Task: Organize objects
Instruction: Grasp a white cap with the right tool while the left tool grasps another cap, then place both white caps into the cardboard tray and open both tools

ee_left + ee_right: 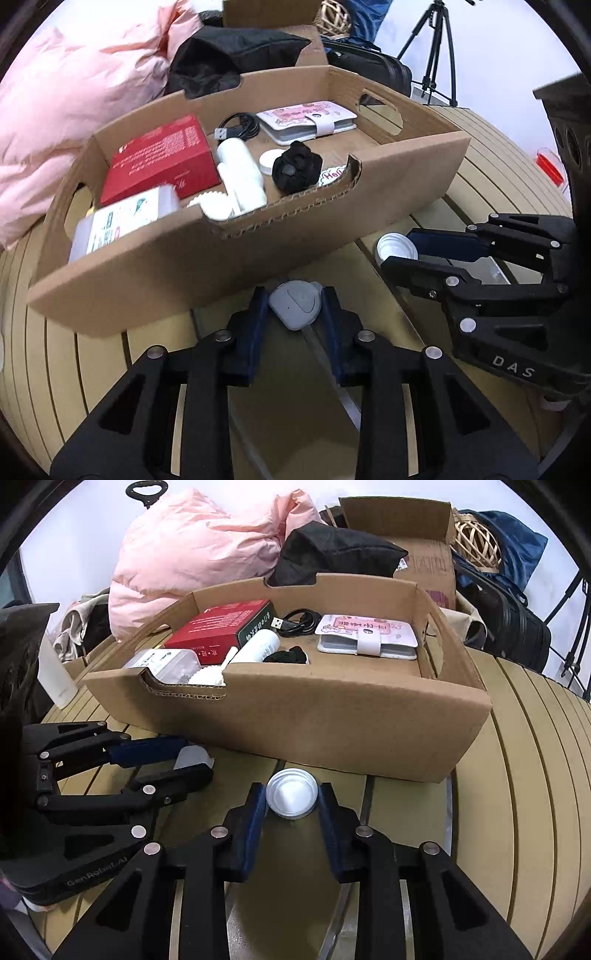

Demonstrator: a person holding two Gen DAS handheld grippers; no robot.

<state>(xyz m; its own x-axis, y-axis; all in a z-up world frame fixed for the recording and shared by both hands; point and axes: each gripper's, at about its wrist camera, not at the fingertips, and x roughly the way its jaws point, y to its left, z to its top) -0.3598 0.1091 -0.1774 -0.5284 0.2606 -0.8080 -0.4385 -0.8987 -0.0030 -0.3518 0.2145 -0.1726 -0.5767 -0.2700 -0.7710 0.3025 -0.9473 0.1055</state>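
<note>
Cardboard tray [236, 266], centre frame, holds a red box [162, 158] and white bottle [240, 173]. Lower centre, left tongs [295, 306] clamp a grey case [295, 308]; right tongs [291, 799] clamp a silver lid [291, 794].

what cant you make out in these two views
- White sticker, left wrist view: the cardboard box front wall cuts off its text.
- Black scrunchie, right wrist view: mostly behind the same wall.
- Red box print: too small to read.
- Grey device between the left hand-held gripper fingers: underside hidden.
</note>
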